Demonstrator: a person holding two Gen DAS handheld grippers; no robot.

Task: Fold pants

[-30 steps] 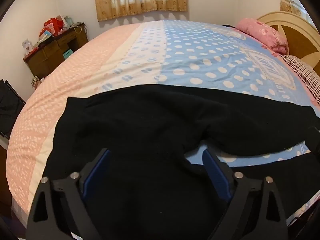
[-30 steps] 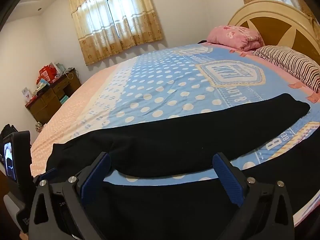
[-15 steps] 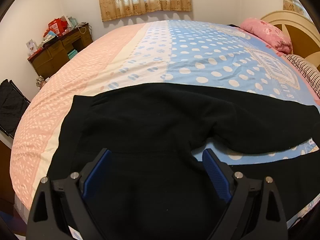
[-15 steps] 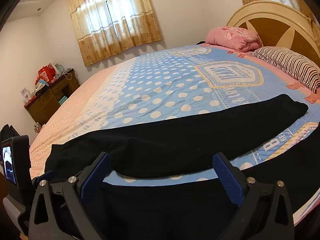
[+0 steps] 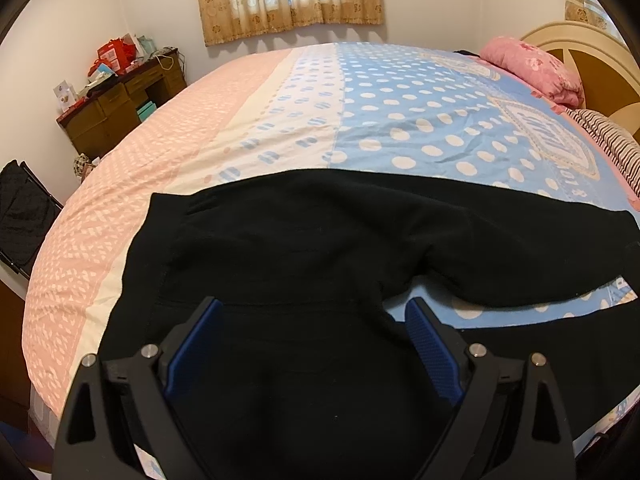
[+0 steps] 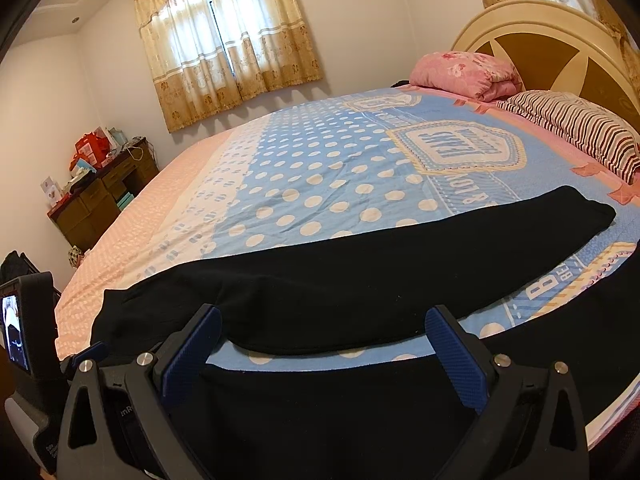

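Observation:
Black pants [image 5: 304,248] lie spread flat on the bed, waist to the left, the two legs running right with a strip of blue sheet between them. My left gripper [image 5: 314,308] is open and empty, hovering over the seat near the crotch. In the right wrist view the far leg [image 6: 380,280] stretches to its cuff at the right, and the near leg [image 6: 340,408] lies under my right gripper [image 6: 324,316], which is open and empty. The left gripper's body [image 6: 28,336] shows at that view's left edge.
The bed [image 5: 400,128] has a pink and blue polka-dot sheet. A pink pillow [image 6: 468,70] and a striped pillow [image 6: 576,128] lie by the headboard [image 6: 540,36]. A wooden desk [image 5: 116,108] with clutter stands by the far wall. A black bag [image 5: 22,220] sits left of the bed.
Both grippers have drawn back and risen slightly, so more of the bed and pants shows. The pants have not moved. Both grippers stay open.

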